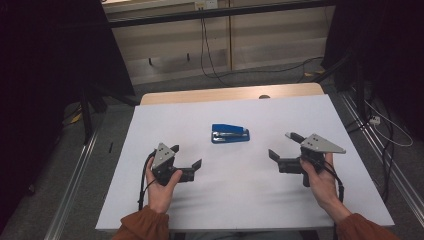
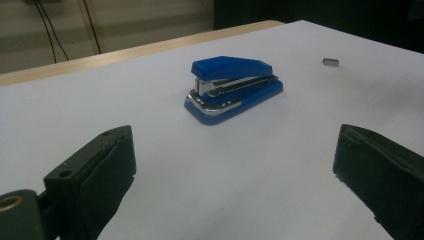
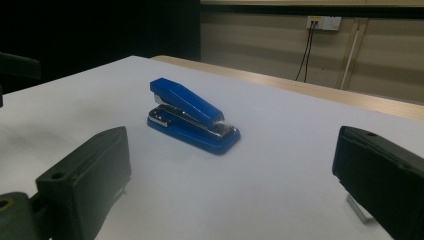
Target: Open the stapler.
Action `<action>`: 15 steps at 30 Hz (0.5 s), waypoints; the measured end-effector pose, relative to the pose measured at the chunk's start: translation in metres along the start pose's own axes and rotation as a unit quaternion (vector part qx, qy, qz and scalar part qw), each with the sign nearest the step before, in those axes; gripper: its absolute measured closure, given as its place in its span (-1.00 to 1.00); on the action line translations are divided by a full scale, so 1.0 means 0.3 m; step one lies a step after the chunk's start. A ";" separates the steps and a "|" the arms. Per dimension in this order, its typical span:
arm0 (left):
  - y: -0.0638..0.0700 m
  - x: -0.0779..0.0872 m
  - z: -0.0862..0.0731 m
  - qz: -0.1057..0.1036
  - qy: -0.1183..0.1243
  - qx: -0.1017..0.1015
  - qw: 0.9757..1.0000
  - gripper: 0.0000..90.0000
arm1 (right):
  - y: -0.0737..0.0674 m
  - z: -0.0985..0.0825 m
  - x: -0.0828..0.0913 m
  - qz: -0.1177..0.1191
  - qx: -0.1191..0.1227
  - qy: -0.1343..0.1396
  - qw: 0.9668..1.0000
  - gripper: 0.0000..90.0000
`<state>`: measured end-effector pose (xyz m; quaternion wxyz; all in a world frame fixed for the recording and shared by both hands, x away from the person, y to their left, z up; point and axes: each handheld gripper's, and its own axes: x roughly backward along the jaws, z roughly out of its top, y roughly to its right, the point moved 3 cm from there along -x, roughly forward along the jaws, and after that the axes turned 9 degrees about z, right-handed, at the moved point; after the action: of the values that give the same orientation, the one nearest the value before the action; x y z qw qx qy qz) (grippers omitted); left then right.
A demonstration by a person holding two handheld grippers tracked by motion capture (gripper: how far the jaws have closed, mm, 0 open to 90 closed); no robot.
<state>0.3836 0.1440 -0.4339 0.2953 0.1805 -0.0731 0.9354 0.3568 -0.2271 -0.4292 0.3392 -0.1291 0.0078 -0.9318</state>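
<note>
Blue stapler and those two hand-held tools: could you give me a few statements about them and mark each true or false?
1. The blue stapler lies on the white table between both tools. True.
2. The left tool grips the stapler. False: it is open and apart from it.
3. The right tool is open. True.
4. The stapler is red. False: blue with silver metal.
5. A small metal piece lies beyond the stapler in the left gripper view. True.

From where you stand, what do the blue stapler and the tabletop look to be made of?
The stapler: glossy blue shell, probably plastic, with a shiny silver metal rail and front plate that catch the light. The table: matte white sheet, likely laminate or paper, over a pale wood-look far edge.
</note>
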 end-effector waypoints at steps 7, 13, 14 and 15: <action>0.018 -0.045 0.027 -0.017 0.002 -0.016 1.000 -0.90 | -0.015 0.019 -0.049 0.014 0.007 0.003 1.000 -0.96; 0.010 -0.086 0.054 -0.019 0.007 -0.022 1.000 -0.91 | -0.017 0.040 -0.091 0.009 0.026 0.000 1.000 -0.97; 0.007 -0.095 0.058 -0.015 0.009 -0.022 1.000 -0.91 | -0.016 0.043 -0.098 0.007 0.025 0.000 1.000 -0.97; 0.004 -0.103 0.061 -0.016 0.008 -0.023 1.000 -0.91 | -0.014 0.046 -0.107 0.008 0.024 0.003 1.000 -0.97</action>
<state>0.4118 0.1223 -0.4289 0.3145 0.1674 -0.0900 0.9300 0.3811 -0.2024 -0.4231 0.3493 -0.1179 -0.0127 -0.9295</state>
